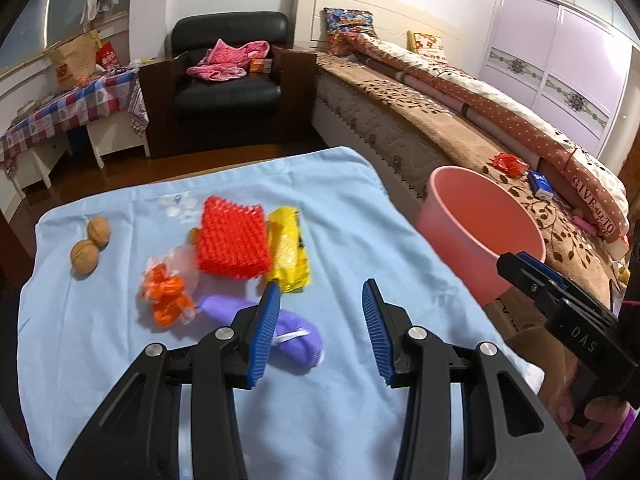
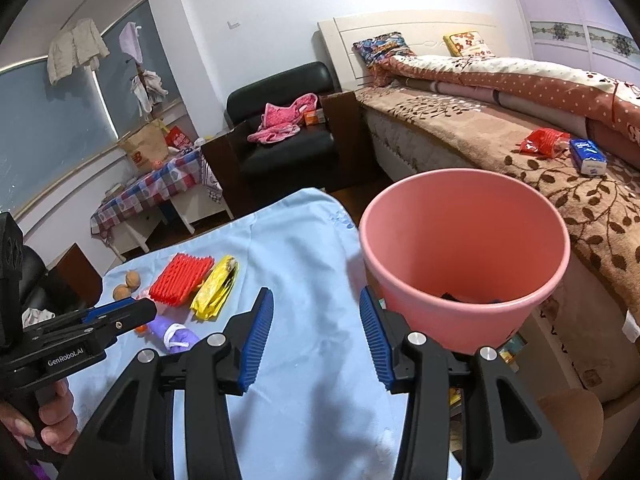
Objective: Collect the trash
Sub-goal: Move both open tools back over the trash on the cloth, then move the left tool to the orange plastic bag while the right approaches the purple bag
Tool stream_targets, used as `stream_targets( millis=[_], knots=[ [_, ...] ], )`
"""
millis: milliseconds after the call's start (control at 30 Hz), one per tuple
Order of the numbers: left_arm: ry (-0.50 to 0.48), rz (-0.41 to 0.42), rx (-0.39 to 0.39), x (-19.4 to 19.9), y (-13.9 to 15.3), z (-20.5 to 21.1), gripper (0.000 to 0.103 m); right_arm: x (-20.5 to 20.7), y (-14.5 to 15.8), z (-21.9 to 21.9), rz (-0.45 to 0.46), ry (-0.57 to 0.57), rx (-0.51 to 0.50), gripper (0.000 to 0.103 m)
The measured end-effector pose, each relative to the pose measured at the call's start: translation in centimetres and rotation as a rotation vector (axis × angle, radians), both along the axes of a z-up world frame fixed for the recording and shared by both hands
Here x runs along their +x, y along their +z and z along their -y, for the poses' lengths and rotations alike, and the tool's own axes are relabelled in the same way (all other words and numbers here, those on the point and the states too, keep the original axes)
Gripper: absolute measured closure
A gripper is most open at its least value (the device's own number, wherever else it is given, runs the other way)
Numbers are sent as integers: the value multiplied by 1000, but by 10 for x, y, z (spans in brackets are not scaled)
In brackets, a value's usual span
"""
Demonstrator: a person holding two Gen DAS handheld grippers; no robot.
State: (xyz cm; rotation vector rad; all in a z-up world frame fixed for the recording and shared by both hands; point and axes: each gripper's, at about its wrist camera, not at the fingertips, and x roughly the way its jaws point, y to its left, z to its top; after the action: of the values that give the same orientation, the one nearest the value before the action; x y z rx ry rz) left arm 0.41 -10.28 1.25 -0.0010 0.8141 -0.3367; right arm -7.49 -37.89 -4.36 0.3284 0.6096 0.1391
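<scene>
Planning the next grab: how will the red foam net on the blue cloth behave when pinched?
The red foam net looks like open mesh, so it is probably very light and squashy. It will likely flatten between the left gripper pads. Lying flat, it should not roll.

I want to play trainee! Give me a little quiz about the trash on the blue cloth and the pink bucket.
1. True or false: the two brown walnuts lie inside the round pink plastic bucket.
2. Which lies right beside the red spiky foam net? A) a crinkled yellow wrapper B) a green bottle C) a silver spoon
3. Fill in: the left hand-held gripper hovers over the light blue cloth with nothing between its ____ ribbed pads.

Key:
1. False: they sit on the cloth, far from the bucket.
2. A, the yellow wrapper.
3. Blue.
</scene>
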Motion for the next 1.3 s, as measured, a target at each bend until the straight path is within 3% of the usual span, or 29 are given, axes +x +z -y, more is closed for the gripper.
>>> stream_targets(
  millis=[600, 967, 1300],
  knots=[
    [65, -33, 16, -11, -17, -47, 60, 12, -12, -25, -29, 84, -6, 58],
    [51, -91, 12, -6, -34, -51, 60, 20, -21, -45, -57, 159, -4, 58],
    [200, -73, 19, 10, -28, -102, 60, 23, -22, -63, -55, 256, 6, 57]
  ],
)
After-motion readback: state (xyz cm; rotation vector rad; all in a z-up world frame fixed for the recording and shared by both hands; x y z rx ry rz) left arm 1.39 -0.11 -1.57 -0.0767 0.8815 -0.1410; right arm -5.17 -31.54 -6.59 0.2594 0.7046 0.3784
